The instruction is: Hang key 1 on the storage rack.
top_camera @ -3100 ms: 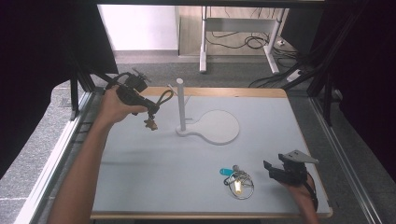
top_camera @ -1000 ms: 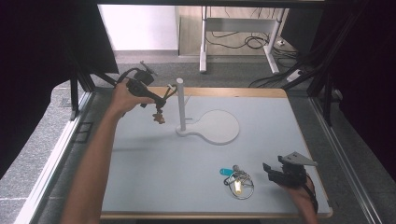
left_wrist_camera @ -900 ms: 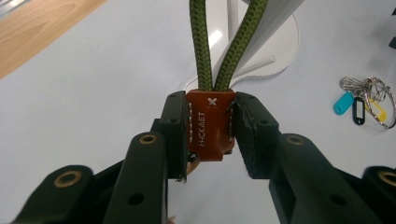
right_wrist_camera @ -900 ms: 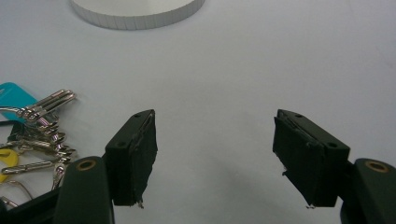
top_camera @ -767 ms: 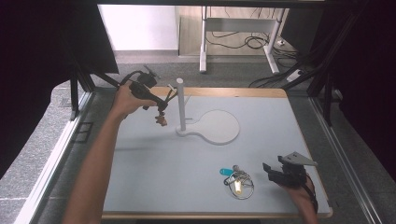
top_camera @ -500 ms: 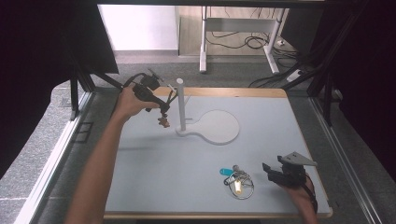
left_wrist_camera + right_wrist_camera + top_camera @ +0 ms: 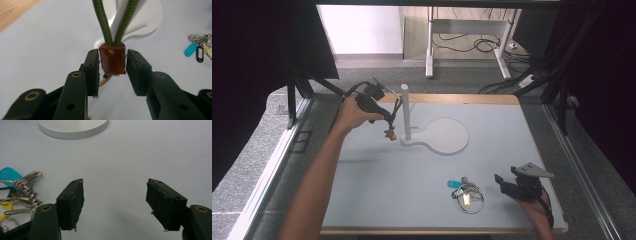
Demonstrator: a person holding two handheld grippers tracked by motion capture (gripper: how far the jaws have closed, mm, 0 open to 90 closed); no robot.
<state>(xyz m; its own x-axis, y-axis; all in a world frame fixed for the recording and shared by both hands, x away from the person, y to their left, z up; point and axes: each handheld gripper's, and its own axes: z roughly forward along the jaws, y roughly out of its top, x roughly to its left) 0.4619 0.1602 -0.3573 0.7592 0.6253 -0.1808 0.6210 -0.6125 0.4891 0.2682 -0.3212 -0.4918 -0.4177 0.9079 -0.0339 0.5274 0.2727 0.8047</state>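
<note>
Green cord (image 7: 110, 27) loops over the white post (image 7: 405, 111) and ends in a brown leather tab (image 7: 112, 59), hanging just beside the post's base plate (image 7: 443, 136). My left tool (image 7: 111, 66) has the tab between its pads; the jaws have just been opening, and a thin gap shows on each side, so the grip is off. My right tool (image 7: 115, 205) rests wide open on the tabletop (image 7: 377, 170), well apart from the post, with a bunch of keys (image 7: 465, 190) just beside it.
</note>
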